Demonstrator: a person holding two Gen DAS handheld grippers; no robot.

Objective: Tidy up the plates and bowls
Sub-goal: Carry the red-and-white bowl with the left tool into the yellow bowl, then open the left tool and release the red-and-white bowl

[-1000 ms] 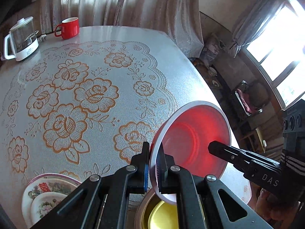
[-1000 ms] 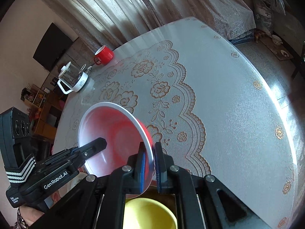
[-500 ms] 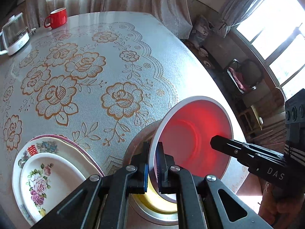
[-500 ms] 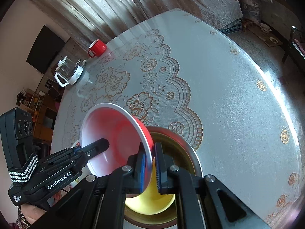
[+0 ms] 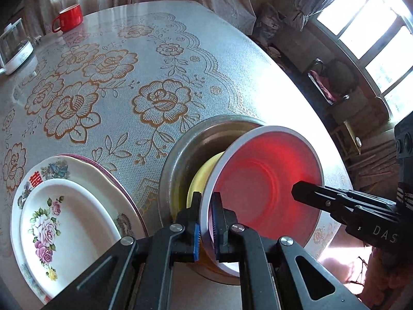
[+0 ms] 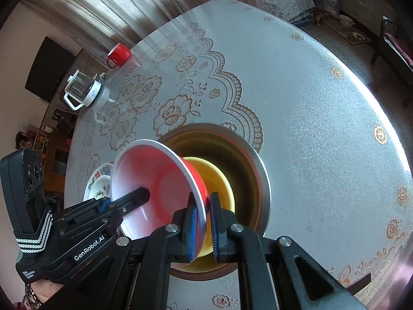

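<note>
Both claws, left claw point(image 5: 205, 222) and right claw point(image 6: 204, 222), pinch red bowl point(image 5: 268, 186) rim, tilted over metal basin point(image 5: 175, 155); tablecloth point(image 6: 322, 129) beyond bare.

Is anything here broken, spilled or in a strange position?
Nothing broken or spilled. Only the red bowl sits oddly: both hand-held grippers pinch its rim, holding it steeply tilted above the yellow bowl in the metal basin. The plates lie stacked flat.

Left hand-held gripper point(image 5: 205, 228): black angular arms, round silver screws, ribbed blue pads.
Right hand-held gripper point(image 6: 202, 228): same black frame, silver screws, blue pads.
Markings: white "GenRobot.AI" and "Data Acquisition System" on left unit; "DAS" on right unit.
Straps: black with white chevron stripes.
Sleeve point(image 6: 31, 295): patterned cuff.
</note>
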